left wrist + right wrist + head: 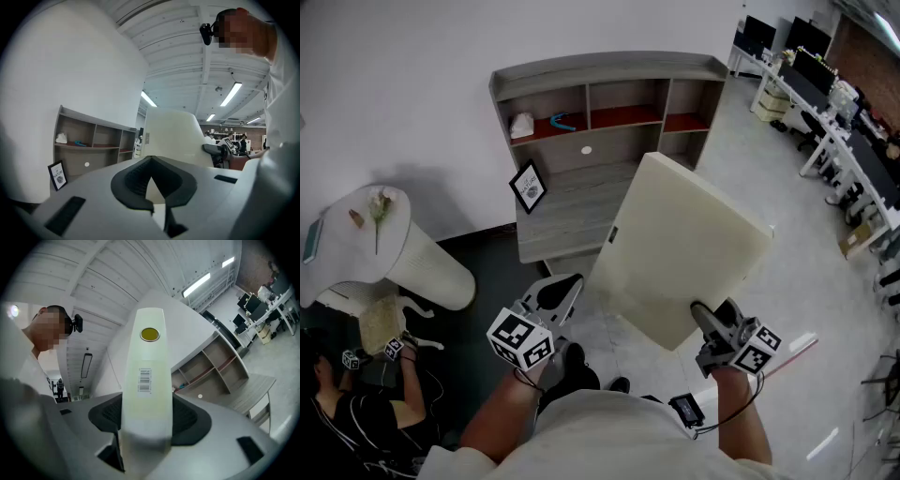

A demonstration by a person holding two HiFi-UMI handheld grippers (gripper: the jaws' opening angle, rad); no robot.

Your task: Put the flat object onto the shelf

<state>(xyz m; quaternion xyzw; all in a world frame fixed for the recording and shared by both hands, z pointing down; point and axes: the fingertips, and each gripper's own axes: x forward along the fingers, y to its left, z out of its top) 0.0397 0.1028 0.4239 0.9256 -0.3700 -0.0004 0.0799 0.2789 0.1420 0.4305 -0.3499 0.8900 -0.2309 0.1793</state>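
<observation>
A flat cream panel [680, 248] is held up off the floor at about 2 o'clock from the middle of the head view, tilted, with its upper corner overlapping the front of the shelf unit [609, 70] at 12 o'clock. Its lower edge is clamped by the right gripper [712, 319] at 5 o'clock. In the right gripper view the jaws are spread wide on the panel's thick edge, where a barcode label [145, 379] and a round yellow sticker [150, 334] are seen.

The left gripper [553, 300] is held at 7 o'clock, just beside the panel's lower left corner. Its jaws are drawn together with nothing between them.

On the shelf unit's lower surface a framed picture [528, 186] is stood. A white object [522, 125] and a blue curved item [564, 122] are kept in the upper left compartment.
</observation>
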